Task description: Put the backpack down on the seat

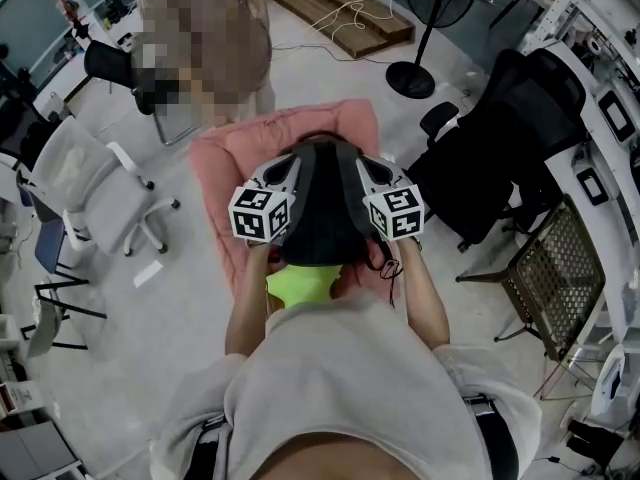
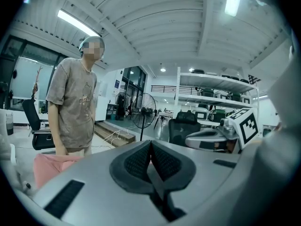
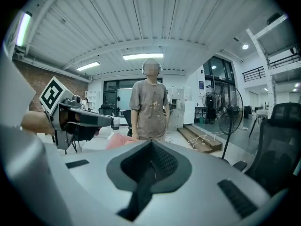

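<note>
A black backpack (image 1: 322,208) with a yellow-green part (image 1: 298,286) hangs between my two grippers, over a pink seat (image 1: 220,158). My left gripper (image 1: 288,166) holds it from the left, my right gripper (image 1: 366,166) from the right, both pointing away from me. In the left gripper view the jaws (image 2: 150,147) are closed with a dark strap (image 2: 159,188) running out between the pads. In the right gripper view the jaws (image 3: 151,149) are closed the same way on a dark strap (image 3: 140,188). The backpack hides the middle of the seat.
A person (image 1: 205,38) stands just behind the pink seat. A white chair (image 1: 95,193) is at the left, a black office chair (image 1: 510,138) and a mesh chair (image 1: 555,268) at the right. A standing fan (image 1: 430,28) and a wooden pallet (image 1: 340,8) are farther back.
</note>
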